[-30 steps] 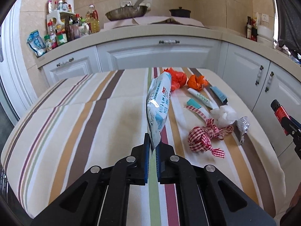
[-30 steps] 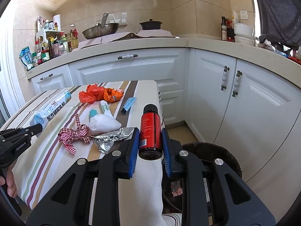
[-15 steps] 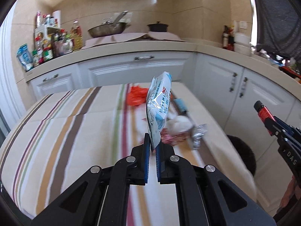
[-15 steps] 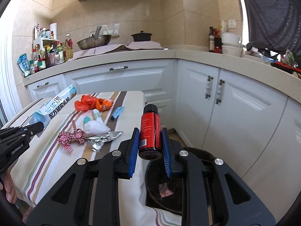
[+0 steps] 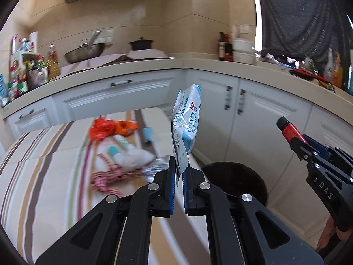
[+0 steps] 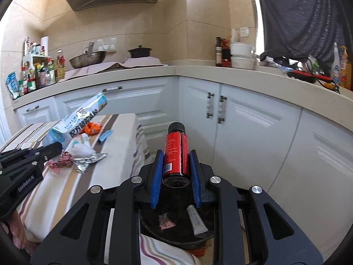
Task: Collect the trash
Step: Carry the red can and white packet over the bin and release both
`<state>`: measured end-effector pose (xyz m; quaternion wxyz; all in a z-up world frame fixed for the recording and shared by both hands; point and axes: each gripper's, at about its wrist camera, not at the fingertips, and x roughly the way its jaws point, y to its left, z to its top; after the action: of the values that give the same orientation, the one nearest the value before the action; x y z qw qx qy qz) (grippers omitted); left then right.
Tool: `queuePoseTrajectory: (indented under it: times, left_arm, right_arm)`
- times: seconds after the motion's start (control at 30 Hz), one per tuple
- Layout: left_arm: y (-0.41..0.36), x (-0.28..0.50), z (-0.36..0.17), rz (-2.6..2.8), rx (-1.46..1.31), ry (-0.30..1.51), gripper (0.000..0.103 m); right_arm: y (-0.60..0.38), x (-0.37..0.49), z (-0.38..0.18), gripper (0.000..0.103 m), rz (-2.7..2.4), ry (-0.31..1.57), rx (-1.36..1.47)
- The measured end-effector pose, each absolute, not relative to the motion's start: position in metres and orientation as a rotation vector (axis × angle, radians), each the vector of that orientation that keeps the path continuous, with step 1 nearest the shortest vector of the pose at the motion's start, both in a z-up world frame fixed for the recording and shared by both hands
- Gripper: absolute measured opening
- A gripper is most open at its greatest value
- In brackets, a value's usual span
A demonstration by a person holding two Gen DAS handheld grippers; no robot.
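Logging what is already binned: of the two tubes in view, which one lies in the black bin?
The white tube, lying inside the black bin below the right gripper. The other tube, with the teal cap, lies on the striped tablecloth.

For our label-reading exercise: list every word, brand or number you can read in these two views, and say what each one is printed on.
"DAS": side of the right hand-held gripper.
"GenRobot.AI": side of the left hand-held gripper.
Large Chinese characters on the blue-and-white packet: visible, not surely readable.
Red bottle: barcode and fine print too small.
Tube in the bin: blurred.
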<state>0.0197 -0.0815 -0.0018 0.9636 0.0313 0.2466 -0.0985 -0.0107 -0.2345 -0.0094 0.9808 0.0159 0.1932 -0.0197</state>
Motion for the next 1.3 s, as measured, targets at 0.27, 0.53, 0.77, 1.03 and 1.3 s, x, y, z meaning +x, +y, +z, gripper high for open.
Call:
queuePoseTrajectory:
  times: [0.27,0.53,0.77,1.03,1.3]
  left_arm:
    - [-0.124,0.028,-0.02,-0.252,0.11,0.525,0.007]
    - [-0.158,0.048,-0.037,-0.277,0.146,0.599,0.007]
    - [-0.18,0.06,-0.048,-0.277,0.165,0.637,0.007]
    - [-0.189,0.078,-0.055,-0.264,0.166,0.688,0.012]
    - [-0.181,0.074,-0.047,-0.272,0.12,0.664,0.038]
  right_arm:
    - [-0.259,-0.006,-0.024,0.023,-0.073,0.4,0.044]
    - [-0.283,0.009,-0.045,0.023,-0.086,0.446,0.076]
    - [-0.297,0.028,-0.056,0.023,-0.088,0.471,0.088]
    - [-0.308,0.06,-0.068,0.032,-0.073,0.497,0.109]
    - [-0.31,0.061,-0.066,0.041,-0.091,0.488,0.118]
